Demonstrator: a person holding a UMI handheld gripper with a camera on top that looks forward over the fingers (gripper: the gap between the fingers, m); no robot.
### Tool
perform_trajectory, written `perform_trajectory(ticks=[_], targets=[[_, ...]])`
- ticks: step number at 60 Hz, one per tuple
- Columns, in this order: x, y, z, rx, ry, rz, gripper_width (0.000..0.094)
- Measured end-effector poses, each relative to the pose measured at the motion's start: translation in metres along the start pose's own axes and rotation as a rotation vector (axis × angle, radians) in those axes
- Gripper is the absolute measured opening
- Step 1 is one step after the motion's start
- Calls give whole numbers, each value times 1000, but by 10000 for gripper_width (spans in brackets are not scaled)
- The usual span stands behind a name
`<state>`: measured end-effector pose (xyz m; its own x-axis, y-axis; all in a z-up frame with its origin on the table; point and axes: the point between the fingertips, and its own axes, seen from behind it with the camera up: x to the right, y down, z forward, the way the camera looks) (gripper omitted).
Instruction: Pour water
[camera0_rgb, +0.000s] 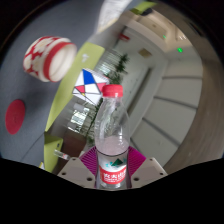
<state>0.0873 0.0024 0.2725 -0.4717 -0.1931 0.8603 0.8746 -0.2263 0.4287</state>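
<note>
Item one: the gripper (113, 170), its two fingers closed on the lower body of a water bottle (112, 140), pink pads pressing either side near the label. We hold it low, we judge, so the neck stays free for tipping.

Item two: the bottle itself, clear plastic, pink cap on, lifted off any surface and roughly upright.

Item three: a red-and-white cup (47, 57), well beyond the fingers, tilted in our view; likely the target.

We judge pouring not yet begun, since the cap appears on.
</note>
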Motion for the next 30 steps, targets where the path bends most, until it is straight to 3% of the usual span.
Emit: perform_trajectory(ticks=[8,12,24,30], targets=[[-32,-57,3,140,16,-247,349],[-51,-57,-6,170,8,-290,349],[-10,-61,7,155,32,-79,349],[22,-32,3,120,27,246,347]])
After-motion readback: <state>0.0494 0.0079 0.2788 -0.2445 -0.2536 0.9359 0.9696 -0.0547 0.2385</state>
